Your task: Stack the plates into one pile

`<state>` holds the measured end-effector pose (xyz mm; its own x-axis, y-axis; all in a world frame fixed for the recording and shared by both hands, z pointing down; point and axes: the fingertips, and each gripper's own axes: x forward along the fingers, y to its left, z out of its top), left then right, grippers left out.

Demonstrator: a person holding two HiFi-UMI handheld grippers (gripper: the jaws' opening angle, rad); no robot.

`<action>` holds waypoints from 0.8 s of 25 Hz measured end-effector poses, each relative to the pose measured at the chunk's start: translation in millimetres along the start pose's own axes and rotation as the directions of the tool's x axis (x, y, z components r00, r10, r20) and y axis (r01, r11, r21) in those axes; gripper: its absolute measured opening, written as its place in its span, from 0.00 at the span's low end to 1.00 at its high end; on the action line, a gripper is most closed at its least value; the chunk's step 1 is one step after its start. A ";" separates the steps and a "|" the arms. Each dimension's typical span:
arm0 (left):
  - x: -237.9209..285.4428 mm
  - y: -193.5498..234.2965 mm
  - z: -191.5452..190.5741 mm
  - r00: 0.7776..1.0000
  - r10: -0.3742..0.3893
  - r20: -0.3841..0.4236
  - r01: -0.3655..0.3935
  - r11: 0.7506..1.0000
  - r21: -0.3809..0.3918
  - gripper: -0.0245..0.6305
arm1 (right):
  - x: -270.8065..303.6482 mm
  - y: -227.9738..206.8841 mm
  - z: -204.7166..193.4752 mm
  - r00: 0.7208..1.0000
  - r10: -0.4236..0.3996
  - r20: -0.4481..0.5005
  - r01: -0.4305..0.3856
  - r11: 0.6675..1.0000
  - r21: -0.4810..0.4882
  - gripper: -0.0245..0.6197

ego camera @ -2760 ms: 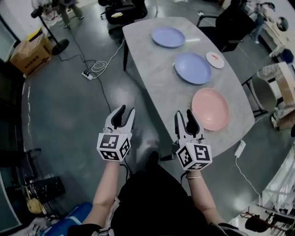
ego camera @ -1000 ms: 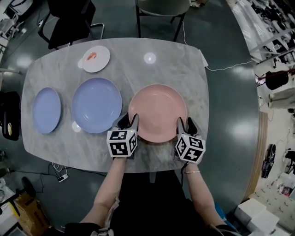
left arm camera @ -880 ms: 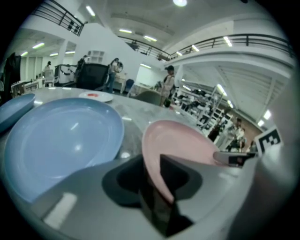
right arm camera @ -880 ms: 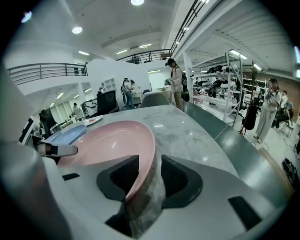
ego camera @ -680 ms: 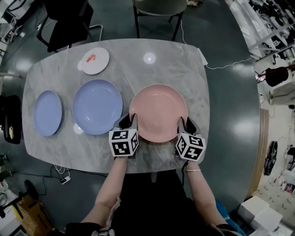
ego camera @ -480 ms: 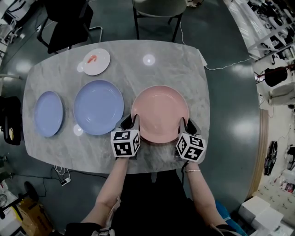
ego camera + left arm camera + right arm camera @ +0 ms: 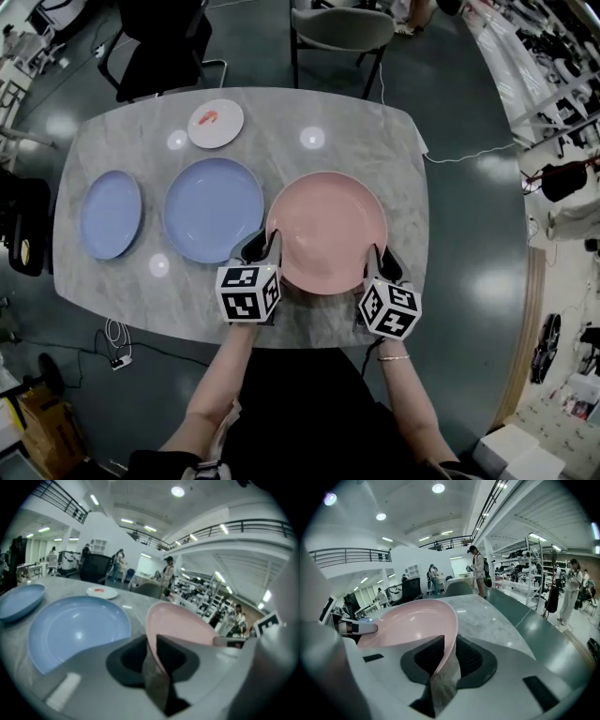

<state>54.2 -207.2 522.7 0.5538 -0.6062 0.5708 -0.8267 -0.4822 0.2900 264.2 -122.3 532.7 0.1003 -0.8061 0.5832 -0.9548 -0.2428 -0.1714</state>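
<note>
**A:** Where do we stand with the pink plate (image 7: 326, 232)?

**B:** It is over the right part of the table (image 7: 375, 131), straight ahead and between our two hands; the left gripper (image 7: 260, 246) has its near-left rim, the right gripper (image 7: 384, 262) its near-right rim.

**A:** And the fingers?

**B:** Both pairs have just been closing, and each pinches the rim. In the left gripper view the pink edge runs down between the fingers (image 7: 125, 660) with the pads against it; the right gripper view shows the same for its fingers (image 7: 474, 660). So we grip the plate on both sides, neither pair fully together.

**A:** Which way from here?

**B:** Leftward, we judge. The large blue plate (image 7: 214, 209) sits just beside the pink one on its left, rims near but apart; the small blue plate (image 7: 111, 214) lies further left, and the little white plate (image 7: 216, 123) is at the far edge. Our left gripper is nearer the large blue one, so it would lead and must clear that rim.

**A:** Is the plate off the table yet?

**B:** We cannot tell for certain; it looks level between us.
</note>
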 end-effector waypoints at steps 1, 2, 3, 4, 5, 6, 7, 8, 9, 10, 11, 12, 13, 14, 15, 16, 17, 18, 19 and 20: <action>-2.2 -0.2 3.7 1.000 0.017 0.016 -0.017 1.000 -0.003 0.14 | 1.4 0.8 4.2 1.000 0.025 0.006 -0.025 1.000 -0.007 0.14; -4.2 -0.6 6.8 0.999 0.033 0.029 -0.033 0.999 -0.008 0.14 | 2.8 1.4 8.5 0.999 0.048 0.009 -0.048 0.999 -0.014 0.14; -7.2 0.4 9.4 0.998 0.047 0.037 -0.046 0.999 -0.016 0.14 | 3.9 3.8 12.7 0.998 0.069 0.010 -0.069 0.997 -0.020 0.14; -12.1 4.2 11.8 0.997 0.060 0.043 -0.059 0.998 -0.025 0.13 | 4.6 9.6 16.5 0.996 0.088 0.011 -0.088 0.996 -0.023 0.14; -19.3 11.4 14.5 0.996 0.073 0.048 -0.071 0.997 -0.033 0.14 | 4.9 19.6 19.8 0.994 0.108 0.011 -0.108 0.994 -0.024 0.14; -28.2 21.2 17.5 0.995 0.089 0.054 -0.087 0.995 -0.040 0.14 | 4.7 32.6 22.6 0.991 0.130 0.013 -0.130 0.991 -0.025 0.14; -37.9 32.2 20.7 0.992 0.106 0.062 -0.103 0.994 -0.045 0.13 | 4.3 47.2 25.1 0.988 0.154 0.015 -0.154 0.988 -0.030 0.14; -47.0 43.8 24.0 0.990 0.123 0.072 -0.120 0.991 -0.052 0.13 | 4.4 61.9 27.3 0.984 0.178 0.016 -0.177 0.983 -0.040 0.14; -55.1 55.4 27.5 0.987 0.140 0.082 -0.135 0.989 -0.060 0.13 | 5.2 76.3 29.3 0.979 0.201 0.017 -0.200 0.979 -0.051 0.15; -62.5 66.8 31.2 0.984 0.155 0.092 -0.149 0.986 -0.069 0.12 | 6.6 90.2 30.7 0.975 0.222 0.014 -0.220 0.974 -0.061 0.15; -69.7 78.1 34.7 0.980 0.170 0.101 -0.163 0.983 -0.080 0.12 | 7.9 103.7 31.0 0.971 0.240 0.009 -0.239 0.969 -0.067 0.15; -76.9 89.6 37.8 0.976 0.187 0.112 -0.178 0.980 -0.090 0.12 | 9.1 117.1 30.6 0.966 0.257 0.002 -0.256 0.964 -0.072 0.16; -83.9 101.8 40.8 0.971 0.205 0.122 -0.193 0.976 -0.099 0.11 | 10.2 130.9 30.0 0.962 0.271 -0.004 -0.271 0.959 -0.080 0.16; -90.2 114.5 43.6 0.967 0.220 0.130 -0.207 0.973 -0.106 0.11 | 11.7 145.0 29.6 0.959 0.282 -0.008 -0.282 0.955 -0.090 0.16; -95.7 127.8 46.1 0.964 0.231 0.135 -0.217 0.970 -0.110 0.10 | 13.7 159.3 29.3 0.958 0.288 -0.011 -0.287 0.953 -0.100 0.16; -100.3 141.3 47.9 0.962 0.237 0.135 -0.222 0.968 -0.113 0.10 | 16.2 173.5 28.8 0.957 0.289 -0.012 -0.288 0.952 -0.106 0.17; -104.0 154.8 48.8 0.962 0.238 0.130 -0.224 0.968 -0.114 0.10 | 18.9 187.1 28.1 0.958 0.286 -0.013 -0.286 0.952 -0.108 0.17; -106.7 168.0 49.1 0.964 0.237 0.123 -0.224 0.968 -0.113 0.10 | 21.8 200.0 26.9 0.960 0.281 -0.013 -0.281 0.954 -0.107 0.17; -108.4 181.3 49.0 0.965 0.235 0.115 -0.222 0.969 -0.112 0.10 | 25.0 212.3 25.3 0.961 0.275 -0.014 -0.274 0.956 -0.105 0.17; -109.3 195.1 49.1 0.967 0.231 0.107 -0.219 0.969 -0.110 0.10 | 29.0 224.7 23.1 0.964 0.266 -0.016 -0.266 0.958 -0.104 0.17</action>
<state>-162.7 -266.1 479.2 0.3555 -0.7653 0.5366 -0.9337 -0.2649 0.2408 59.1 -212.7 492.8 -0.1613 -0.8331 0.5291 -0.9708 0.0374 -0.2371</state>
